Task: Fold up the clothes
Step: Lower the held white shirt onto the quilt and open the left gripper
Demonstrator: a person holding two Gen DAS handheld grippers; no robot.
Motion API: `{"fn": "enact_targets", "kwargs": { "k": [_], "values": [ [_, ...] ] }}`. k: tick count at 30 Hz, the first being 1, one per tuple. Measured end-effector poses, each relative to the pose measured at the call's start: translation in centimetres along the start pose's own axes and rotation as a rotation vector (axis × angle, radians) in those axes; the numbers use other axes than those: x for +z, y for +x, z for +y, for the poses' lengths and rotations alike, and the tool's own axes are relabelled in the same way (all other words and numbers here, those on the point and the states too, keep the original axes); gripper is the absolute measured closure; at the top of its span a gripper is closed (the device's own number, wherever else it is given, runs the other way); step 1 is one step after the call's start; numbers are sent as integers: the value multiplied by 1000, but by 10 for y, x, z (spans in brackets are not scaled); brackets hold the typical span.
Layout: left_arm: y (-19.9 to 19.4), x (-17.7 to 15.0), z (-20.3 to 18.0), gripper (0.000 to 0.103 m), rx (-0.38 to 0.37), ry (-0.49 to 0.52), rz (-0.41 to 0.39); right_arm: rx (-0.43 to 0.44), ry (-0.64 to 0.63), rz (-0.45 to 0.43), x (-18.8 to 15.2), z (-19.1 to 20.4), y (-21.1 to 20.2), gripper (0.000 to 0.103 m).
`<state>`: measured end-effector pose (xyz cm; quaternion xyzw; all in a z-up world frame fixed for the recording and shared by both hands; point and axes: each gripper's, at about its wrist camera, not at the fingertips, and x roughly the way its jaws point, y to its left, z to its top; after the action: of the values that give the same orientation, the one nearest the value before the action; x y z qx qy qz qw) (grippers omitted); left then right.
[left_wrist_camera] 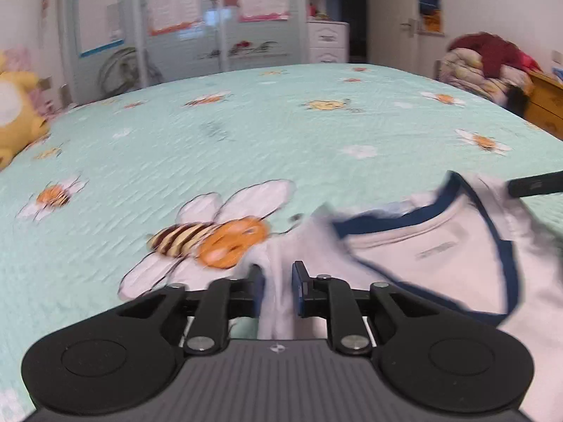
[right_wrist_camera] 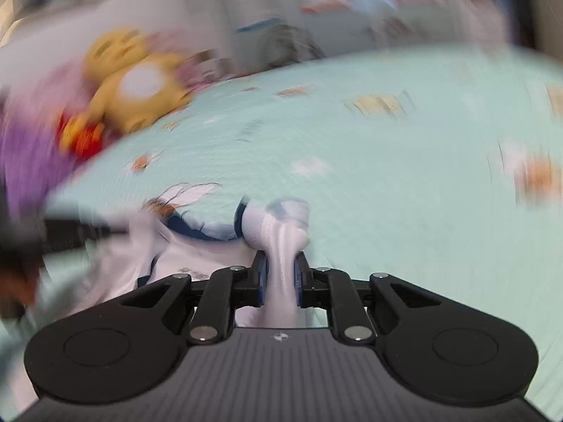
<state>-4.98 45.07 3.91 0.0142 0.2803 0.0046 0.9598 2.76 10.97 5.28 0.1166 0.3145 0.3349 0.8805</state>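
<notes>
Left gripper, seen from its own wrist view: the fingers stand partly apart with a fold of the white shirt running up between them; the cloth fills only part of the gap and the pads do not visibly press on it; the shirt, white with a dark blue neck band, lies crumpled on the bed to the right of this gripper, its inner collar label facing up; a black bar, seemingly part of the other gripper, crosses the shirt at the right edge. Right gripper, seen from its own wrist view: the fingers sit close together with a bunched ridge of the shirt pinched between them, the cloth bulging just ahead of the tips; the rest of the shirt spreads to the left of this gripper over the bed; the frame is heavily blurred. Surroundings: a mint quilt printed with bees and daisies covers the bed; a yellow plush toy lies at the far left edge; wardrobe doors stand behind the bed; a heap of bedding rests at far right.
</notes>
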Motion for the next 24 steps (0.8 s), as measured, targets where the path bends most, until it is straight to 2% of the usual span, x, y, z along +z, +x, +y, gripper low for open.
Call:
{"fn": "enact_targets", "kwargs": {
  "k": [2, 3, 4, 5, 8, 12, 16, 18, 21, 24],
  "values": [
    [-13, 0, 21, 32, 16, -75, -76, 10, 66, -54, -7, -17, -14, 85],
    [-20, 1, 31, 29, 25, -112, -116, -1, 88, -74, -9, -23, -20, 82],
    [-25, 3, 36, 27, 28, -140, -131, -6, 110, -87, -11, -28, -23, 74],
    [-29, 6, 39, 27, 28, -166, -136, -9, 132, -97, -13, -33, -25, 70],
    [-36, 10, 43, 27, -2, -217, -122, -27, 150, -98, -8, -37, -17, 70],
    [-21, 8, 23, 27, -17, -120, -97, -3, 157, -73, -5, -41, -2, 70],
    [-4, 0, 2, 27, -9, 33, -98, 3, 54, -73, -1, -27, 8, 70],
    [8, 2, 0, 27, -20, 57, -77, -5, -34, -68, 1, -19, 14, 70],
    [20, 3, 0, 27, -41, 55, -60, -2, -91, -32, 1, -14, 22, 70],
    [24, 5, 0, 38, -59, 49, -63, 0, -132, -6, -2, -12, 27, 76]
  ]
}}
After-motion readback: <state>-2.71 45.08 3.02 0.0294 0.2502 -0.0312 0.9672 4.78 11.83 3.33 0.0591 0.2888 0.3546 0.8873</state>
